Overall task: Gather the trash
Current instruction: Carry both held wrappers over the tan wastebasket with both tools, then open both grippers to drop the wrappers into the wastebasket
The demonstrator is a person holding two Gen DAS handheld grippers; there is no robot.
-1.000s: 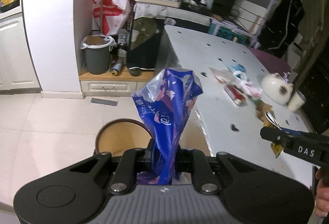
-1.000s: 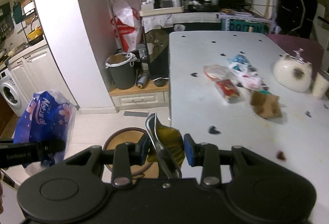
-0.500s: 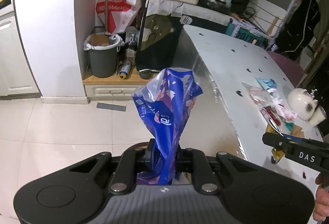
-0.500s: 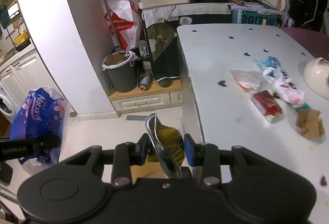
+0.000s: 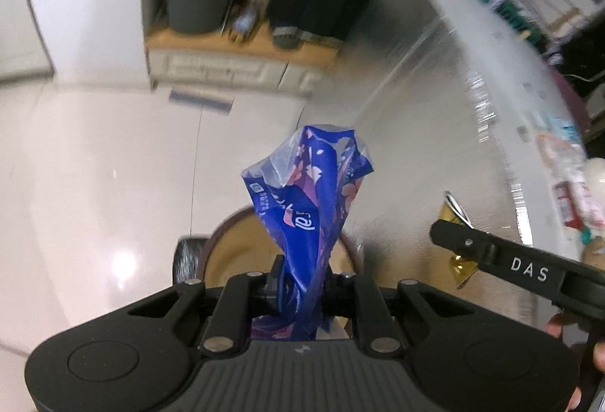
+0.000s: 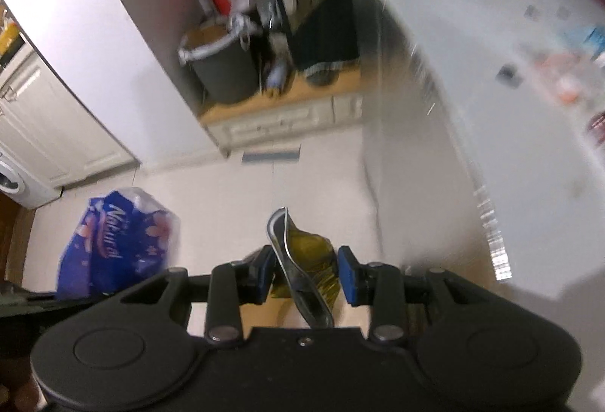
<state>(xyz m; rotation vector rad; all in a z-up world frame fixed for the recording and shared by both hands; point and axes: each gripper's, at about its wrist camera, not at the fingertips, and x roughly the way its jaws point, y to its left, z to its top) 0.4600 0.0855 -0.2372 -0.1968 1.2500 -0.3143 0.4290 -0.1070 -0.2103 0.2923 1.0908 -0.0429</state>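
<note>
A pale tiled floor spreads below, the white tabletop (image 5: 435,79) curving right. Left tongs (image 5: 300,283) pinch a blue plastic wrapper (image 5: 306,200), its long axis pointing away, above a brown bin (image 5: 230,253). Right tongs (image 6: 304,274) clamp a gold foil wrapper (image 6: 308,253). Neither is dropped yet; blurred litter (image 5: 567,181) seemingly remains far right.

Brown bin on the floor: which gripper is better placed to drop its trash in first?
Left. The left gripper holds the blue wrapper right over the brown bin. The right gripper, shut on the gold wrapper, sits off to the side.
</note>
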